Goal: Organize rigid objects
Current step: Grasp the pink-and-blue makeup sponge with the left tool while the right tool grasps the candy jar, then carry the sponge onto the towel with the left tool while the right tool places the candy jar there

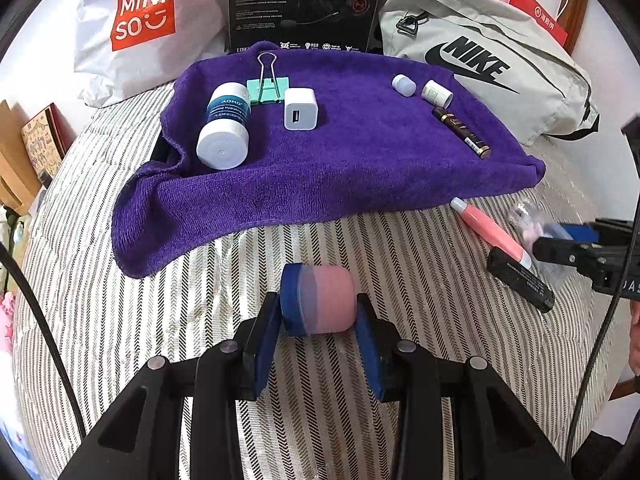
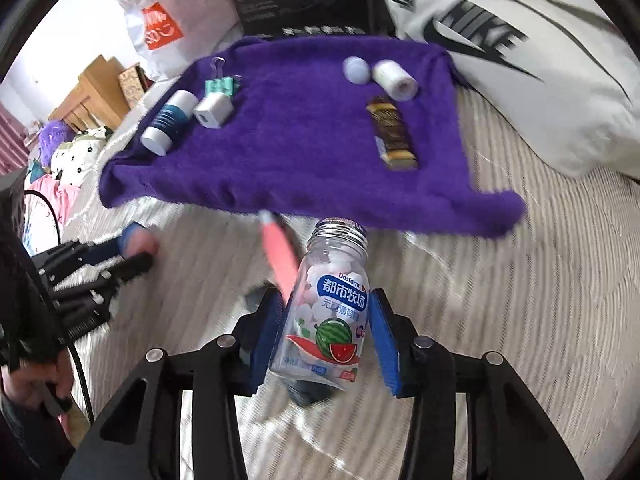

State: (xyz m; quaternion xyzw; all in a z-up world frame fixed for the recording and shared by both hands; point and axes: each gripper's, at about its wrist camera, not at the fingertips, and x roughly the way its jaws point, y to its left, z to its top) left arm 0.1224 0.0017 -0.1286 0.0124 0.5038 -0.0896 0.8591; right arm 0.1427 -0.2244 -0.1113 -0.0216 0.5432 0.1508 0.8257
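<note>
My left gripper (image 1: 319, 309) is shut on a short pink jar with a blue end (image 1: 332, 300), held just above the striped bedding in front of the purple towel (image 1: 340, 176). My right gripper (image 2: 326, 300) is shut on a clear mint bottle (image 2: 338, 240) with a silver threaded neck and a watermelon label, tilted over the bedding. A pink tube (image 2: 280, 260) lies behind the bottle, beside a black tube (image 1: 520, 280). On the towel rest a white-and-blue bottle (image 1: 226, 128), a teal binder clip (image 1: 266, 88), a white charger (image 1: 300, 109), a lilac cap (image 1: 404, 85), a small white jar (image 1: 437, 93) and a dark brown tube (image 1: 462, 133).
Behind the towel stand a white Miniso bag (image 1: 132, 20), a black product box (image 1: 304, 0) and a grey Nike bag (image 1: 480, 64). Striped bedding (image 1: 320, 420) covers the surface. Cardboard boxes (image 2: 92, 92) sit far left. A person's hand (image 2: 36, 380) grips the left tool.
</note>
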